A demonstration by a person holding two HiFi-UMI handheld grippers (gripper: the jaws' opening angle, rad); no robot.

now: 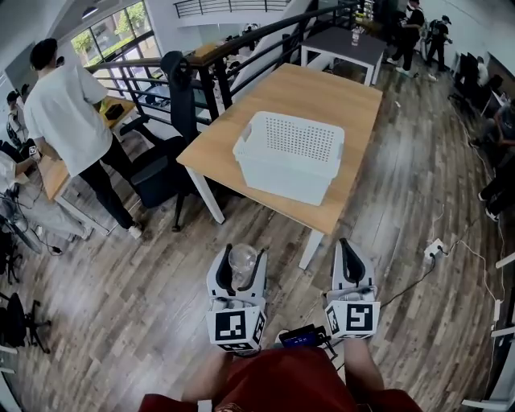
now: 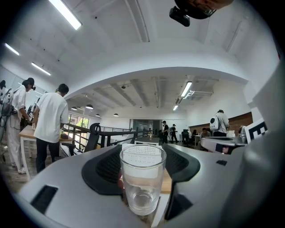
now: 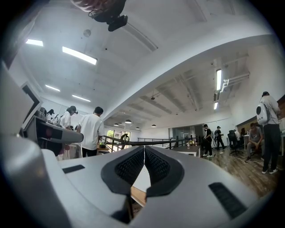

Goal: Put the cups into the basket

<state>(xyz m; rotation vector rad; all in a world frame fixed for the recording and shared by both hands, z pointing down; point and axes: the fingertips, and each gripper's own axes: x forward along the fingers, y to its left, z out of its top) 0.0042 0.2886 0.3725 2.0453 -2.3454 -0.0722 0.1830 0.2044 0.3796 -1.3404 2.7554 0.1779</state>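
Left tongs (image 1: pixel 244 256) pinch the cup (image 2: pixel 142 178), right tongs (image 1: pixel 348 245) are pressed together and empty; slick glass may slip mid-carry or clip the basket (image 1: pixel 282 179) rim.

Bright, even indoor light came from ceiling strip lights (image 2: pixel 67 13) and windows (image 1: pixel 109 36). Shadows were soft, with a faint one on the floor (image 1: pixel 121 306) under the worktop (image 1: pixel 322 96). Strong fisheye bending showed in all views, and a dark vignette ringed both gripper views. The cup (image 2: pixel 142 178) was sharp with mild reflections. Distant people were small and soft.
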